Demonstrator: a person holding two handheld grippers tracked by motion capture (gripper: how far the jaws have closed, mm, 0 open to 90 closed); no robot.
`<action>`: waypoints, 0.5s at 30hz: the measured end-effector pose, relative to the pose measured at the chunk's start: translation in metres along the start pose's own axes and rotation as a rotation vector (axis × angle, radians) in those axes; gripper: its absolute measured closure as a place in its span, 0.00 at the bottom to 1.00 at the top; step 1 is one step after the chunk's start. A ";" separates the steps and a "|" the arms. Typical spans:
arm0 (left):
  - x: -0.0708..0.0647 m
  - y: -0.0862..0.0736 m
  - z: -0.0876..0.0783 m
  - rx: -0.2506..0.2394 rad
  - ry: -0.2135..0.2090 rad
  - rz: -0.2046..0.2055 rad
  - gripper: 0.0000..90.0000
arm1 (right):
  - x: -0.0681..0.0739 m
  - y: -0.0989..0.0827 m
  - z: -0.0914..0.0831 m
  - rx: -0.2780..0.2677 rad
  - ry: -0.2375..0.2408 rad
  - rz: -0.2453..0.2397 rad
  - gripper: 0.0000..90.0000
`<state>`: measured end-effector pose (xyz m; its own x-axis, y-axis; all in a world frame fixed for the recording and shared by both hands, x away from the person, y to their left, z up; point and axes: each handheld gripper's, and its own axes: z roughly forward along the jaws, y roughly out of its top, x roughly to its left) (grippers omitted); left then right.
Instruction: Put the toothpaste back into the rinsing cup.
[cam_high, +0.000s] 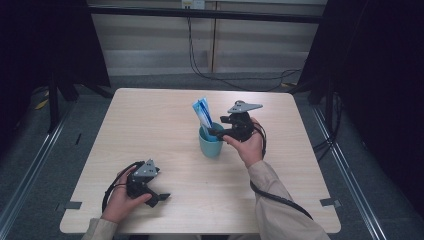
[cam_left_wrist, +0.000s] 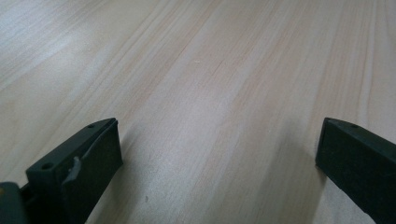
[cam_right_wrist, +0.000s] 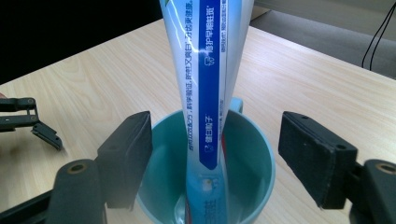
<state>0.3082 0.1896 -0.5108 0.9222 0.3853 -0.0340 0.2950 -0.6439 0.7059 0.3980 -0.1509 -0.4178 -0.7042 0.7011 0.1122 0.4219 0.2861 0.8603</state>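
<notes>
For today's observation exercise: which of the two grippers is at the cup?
The right gripper, jaws open around the toothpaste tube standing in the teal cup; the left gripper rests apart.

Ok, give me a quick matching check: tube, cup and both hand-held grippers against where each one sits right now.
1. toothpaste tube
2. teal cup
3. left hand-held gripper
4. right hand-held gripper

a. jaws apart over bare table, near the front edge
b. jaws apart either side of the tube
c. stands upright inside the cup
d. on the table's middle

Pairs: 1-c, 2-d, 3-a, 4-b
</notes>
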 end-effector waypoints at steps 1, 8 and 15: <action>0.000 0.000 0.000 0.000 0.000 0.000 0.00 | 0.000 0.000 -0.001 0.002 -0.005 -0.002 0.28; 0.000 0.000 0.000 -0.001 0.000 -0.001 0.00 | -0.001 -0.003 -0.007 0.015 -0.003 0.001 0.24; 0.000 0.000 0.000 -0.001 0.000 -0.001 0.00 | -0.005 -0.007 -0.016 0.025 -0.003 0.007 0.23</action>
<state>0.3081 0.1895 -0.5108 0.9219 0.3859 -0.0346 0.2957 -0.6432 0.7063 0.3891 -0.1667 -0.4163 -0.6997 0.7049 0.1163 0.4405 0.2976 0.8470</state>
